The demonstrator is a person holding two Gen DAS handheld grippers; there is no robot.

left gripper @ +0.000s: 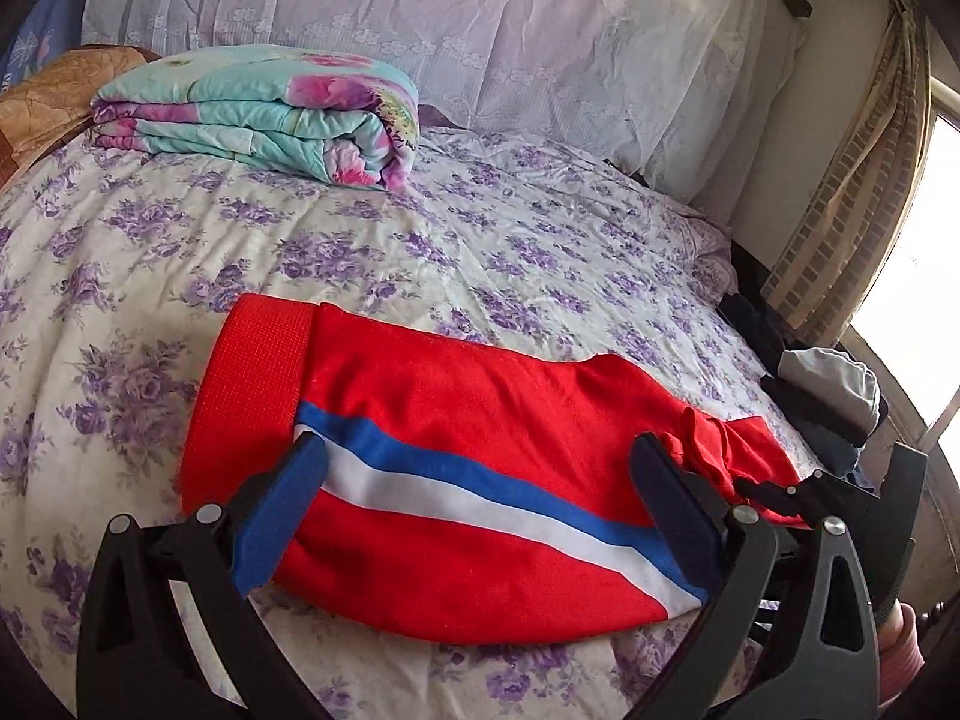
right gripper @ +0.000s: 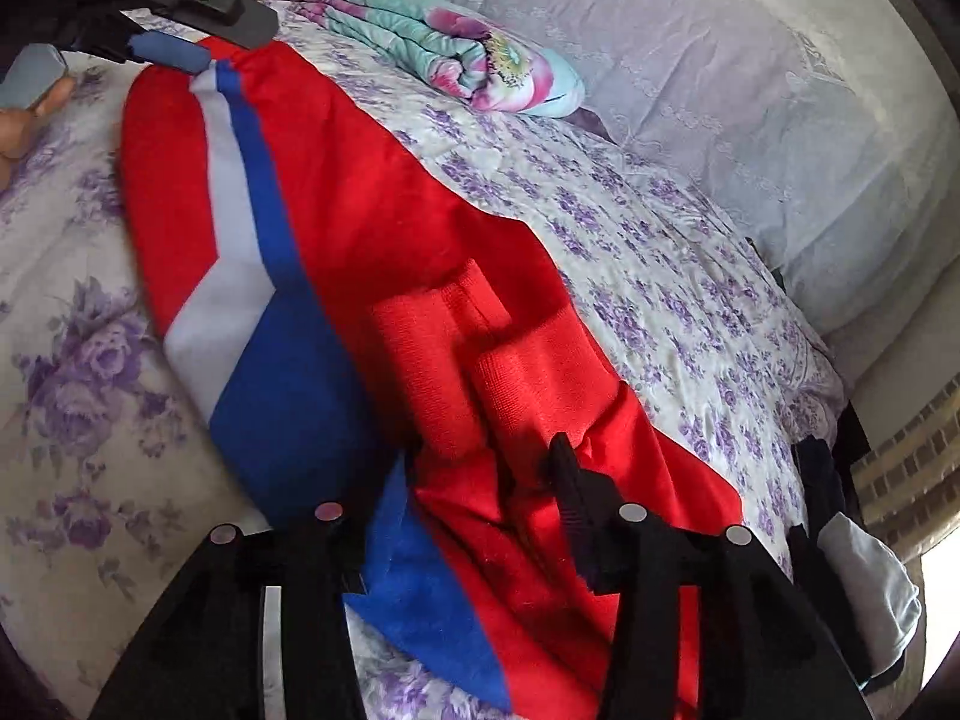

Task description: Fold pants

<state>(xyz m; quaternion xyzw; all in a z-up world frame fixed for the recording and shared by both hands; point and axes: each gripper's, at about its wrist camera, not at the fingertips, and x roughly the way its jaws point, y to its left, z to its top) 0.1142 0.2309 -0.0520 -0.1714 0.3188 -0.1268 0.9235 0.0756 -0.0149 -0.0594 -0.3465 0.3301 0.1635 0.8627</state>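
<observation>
Red knit pants (left gripper: 456,480) with a blue-and-white stripe lie partly folded on the floral bedsheet (left gripper: 150,252); from the left wrist, the left gripper (left gripper: 480,516) hovers spread wide, grasping nothing. From the right wrist, the right gripper (right gripper: 480,510) is clamped on bunched cloth; soft, light, floppy fabric, best pinched at the ribbed waistband (left gripper: 258,372) or hem.
</observation>
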